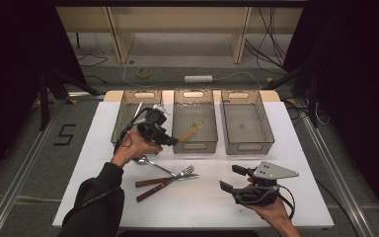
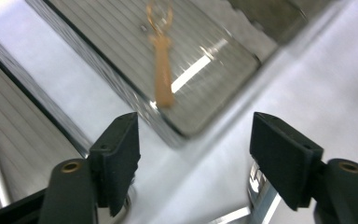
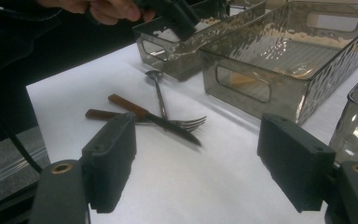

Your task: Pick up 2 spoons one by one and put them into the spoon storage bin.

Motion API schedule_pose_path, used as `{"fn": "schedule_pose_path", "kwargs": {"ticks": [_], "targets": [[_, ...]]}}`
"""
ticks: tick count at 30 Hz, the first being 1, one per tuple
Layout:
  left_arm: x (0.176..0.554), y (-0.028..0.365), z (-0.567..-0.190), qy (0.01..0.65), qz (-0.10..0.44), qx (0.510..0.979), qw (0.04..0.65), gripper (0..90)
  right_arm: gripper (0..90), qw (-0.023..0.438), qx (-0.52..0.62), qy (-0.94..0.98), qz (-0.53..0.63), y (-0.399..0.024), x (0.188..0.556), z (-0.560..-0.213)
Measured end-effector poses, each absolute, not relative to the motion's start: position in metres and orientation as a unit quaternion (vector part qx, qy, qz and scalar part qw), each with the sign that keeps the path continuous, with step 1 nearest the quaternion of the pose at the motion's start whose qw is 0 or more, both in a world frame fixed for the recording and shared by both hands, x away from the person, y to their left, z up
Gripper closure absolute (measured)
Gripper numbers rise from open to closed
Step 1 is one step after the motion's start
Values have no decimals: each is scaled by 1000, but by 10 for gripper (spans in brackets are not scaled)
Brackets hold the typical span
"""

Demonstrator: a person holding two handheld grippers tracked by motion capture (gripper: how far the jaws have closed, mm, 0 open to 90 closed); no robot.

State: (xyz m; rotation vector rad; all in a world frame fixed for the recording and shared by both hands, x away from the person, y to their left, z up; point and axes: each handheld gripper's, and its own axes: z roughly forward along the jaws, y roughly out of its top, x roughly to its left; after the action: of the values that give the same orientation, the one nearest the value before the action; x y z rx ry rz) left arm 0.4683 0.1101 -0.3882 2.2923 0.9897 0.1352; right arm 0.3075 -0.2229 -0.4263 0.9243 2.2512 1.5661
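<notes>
Readable marks: one
A black digit "5" (image 1: 65, 134) stands on the grey floor left of the white table.

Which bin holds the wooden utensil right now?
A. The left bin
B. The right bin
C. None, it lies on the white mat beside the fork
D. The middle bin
D. In the high view the wooden utensil lies on the floor of the middle bin, just past the open left tool; the left tool's own view shows it inside that bin as well.
</notes>
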Motion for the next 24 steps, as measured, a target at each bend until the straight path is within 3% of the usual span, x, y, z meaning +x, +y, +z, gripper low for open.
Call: {"fn": "schedule_pose_path", "kwargs": {"ticks": [24], "targets": [[441,126,-428,312,25,922,230,259,292,124,313,773,537,-222,306,-425]]}}
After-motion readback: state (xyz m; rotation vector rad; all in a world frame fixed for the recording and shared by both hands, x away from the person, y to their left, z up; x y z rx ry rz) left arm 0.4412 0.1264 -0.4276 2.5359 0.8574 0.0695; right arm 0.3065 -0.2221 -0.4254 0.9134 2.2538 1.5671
